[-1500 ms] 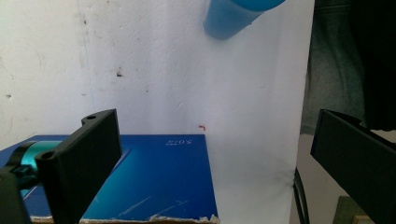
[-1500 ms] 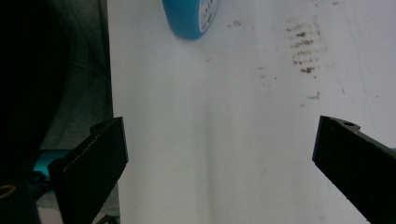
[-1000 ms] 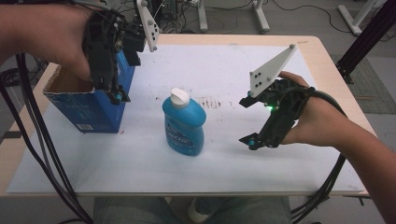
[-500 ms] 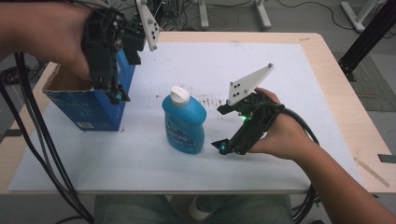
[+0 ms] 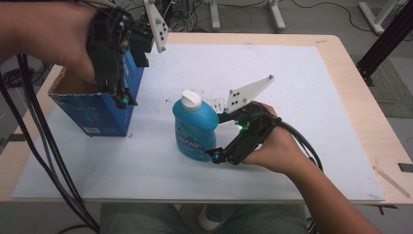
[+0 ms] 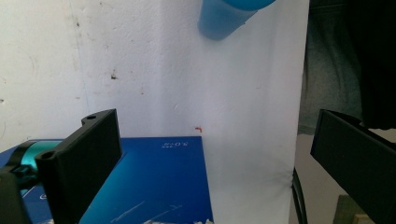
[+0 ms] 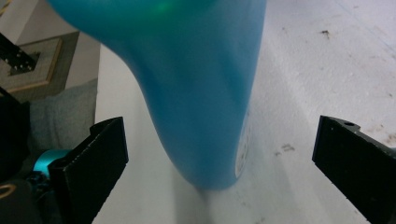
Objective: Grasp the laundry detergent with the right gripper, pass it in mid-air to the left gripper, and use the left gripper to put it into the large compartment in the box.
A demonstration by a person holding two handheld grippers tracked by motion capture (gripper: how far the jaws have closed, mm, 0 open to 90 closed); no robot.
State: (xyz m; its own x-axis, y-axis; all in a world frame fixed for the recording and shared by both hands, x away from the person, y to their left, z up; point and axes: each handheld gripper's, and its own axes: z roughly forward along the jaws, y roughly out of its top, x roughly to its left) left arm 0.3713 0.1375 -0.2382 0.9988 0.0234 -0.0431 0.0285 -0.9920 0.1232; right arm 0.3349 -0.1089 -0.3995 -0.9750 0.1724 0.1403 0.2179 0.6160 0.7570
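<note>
Right tongs [image 5: 215,138] spread around the blue bottle [image 5: 195,127]; smooth plastic, likely slippery, best gripped mid-body.

A pale wooden tabletop [image 5: 350,92] carries a large white sheet [image 5: 292,87] that covers most of its surface (the sheet bears a few dark smudges near its middle and a tiny red mark [image 6: 199,128] close to the front). Beyond the far edge lies grey floor [image 5: 316,17] with black cables [image 5: 195,12] and white stand legs [image 5: 277,14]. A black metal post [image 5: 384,41] slants at the right, beside a dark mat [image 5: 397,87].
</note>
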